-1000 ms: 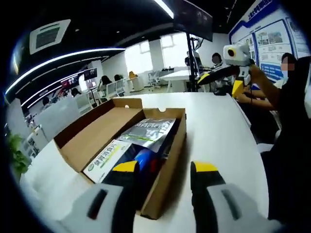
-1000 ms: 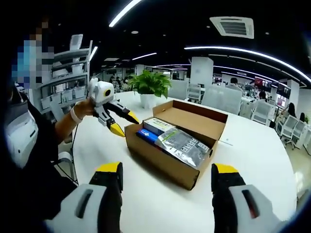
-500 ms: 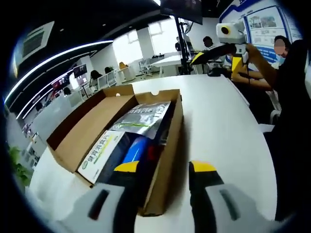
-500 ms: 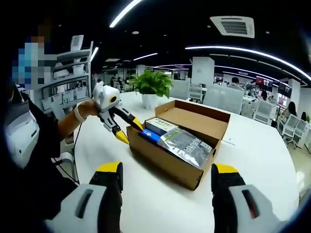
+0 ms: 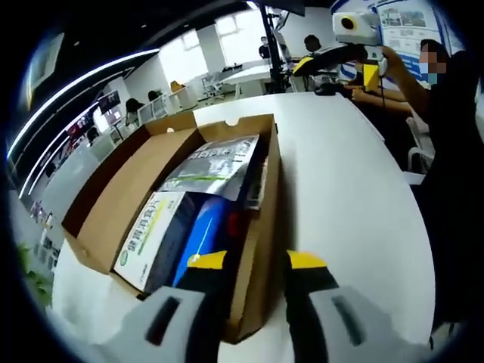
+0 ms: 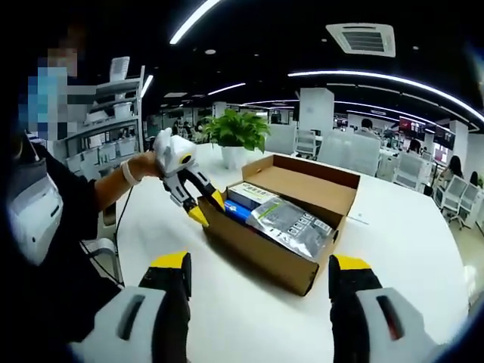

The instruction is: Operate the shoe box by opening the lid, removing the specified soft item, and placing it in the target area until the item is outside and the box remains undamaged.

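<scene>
Cardboard is what you are working at: the shoe box (image 6: 283, 227) sits open on the white worktop (image 6: 408, 249), its lid (image 6: 306, 180) folded back flat on the far side in the right gripper view. Inside it lie a silver foil pouch (image 6: 291, 223), a white-and-green packet (image 5: 151, 238) and a blue soft item (image 5: 204, 234) tucked between them. Your left tongs (image 5: 253, 261) straddle the near long wall of the box, one yellow tip inside just above the blue item and the other outside over the worktop, so they stand spread with nothing pinched; in the right gripper view you can see those same tongs angled down at the box's left end, gripped in your hand (image 6: 144, 166). Your right tongs (image 6: 261, 265) hang spread wide and empty, well apart from the box, above the bare worktop. Behind the box stands a potted plant (image 6: 234, 132), beside the worktop's far edge.
</scene>
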The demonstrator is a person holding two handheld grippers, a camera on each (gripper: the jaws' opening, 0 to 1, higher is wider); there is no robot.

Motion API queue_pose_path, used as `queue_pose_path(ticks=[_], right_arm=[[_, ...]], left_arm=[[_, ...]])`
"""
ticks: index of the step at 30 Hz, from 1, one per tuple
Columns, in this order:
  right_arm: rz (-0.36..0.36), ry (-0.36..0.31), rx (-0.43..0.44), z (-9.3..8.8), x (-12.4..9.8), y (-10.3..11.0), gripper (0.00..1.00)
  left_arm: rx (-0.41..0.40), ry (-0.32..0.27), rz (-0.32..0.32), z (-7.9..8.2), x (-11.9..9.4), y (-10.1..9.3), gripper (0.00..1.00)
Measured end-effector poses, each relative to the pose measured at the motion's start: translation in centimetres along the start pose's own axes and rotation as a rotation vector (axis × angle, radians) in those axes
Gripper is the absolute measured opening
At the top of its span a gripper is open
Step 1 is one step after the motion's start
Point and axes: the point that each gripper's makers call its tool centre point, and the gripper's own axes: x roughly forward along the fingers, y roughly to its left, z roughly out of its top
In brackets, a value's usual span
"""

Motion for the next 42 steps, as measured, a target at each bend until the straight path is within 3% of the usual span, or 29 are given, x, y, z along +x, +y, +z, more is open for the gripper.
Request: queue_pose_path(ticks=[11, 14, 33, 42], right_arm=[[0.006, -0.002, 0.011, -0.3, 0.4, -0.4, 0.76], [0.008, -0.010, 0.012, -0.2, 0.4, -0.4, 0.76], [-0.027, -0.021, 0.004, -0.3, 0.0, -0.9, 0.75], [-0.062, -0.067, -0.013, 2.3, 0.7, -1.4, 0.72]], left_arm=[[0.023, 0.041, -0.030, -0.6, 0.3, -0.2, 0.19], [0.031, 0.049, -0.042, -0.6, 0.3, -0.3, 0.12], [0.058, 0.077, -0.066, -0.8, 0.4, -0.8, 0.05], [0.070, 0.082, -0.089, -0.7, 0.5, -1.2, 0.03]])
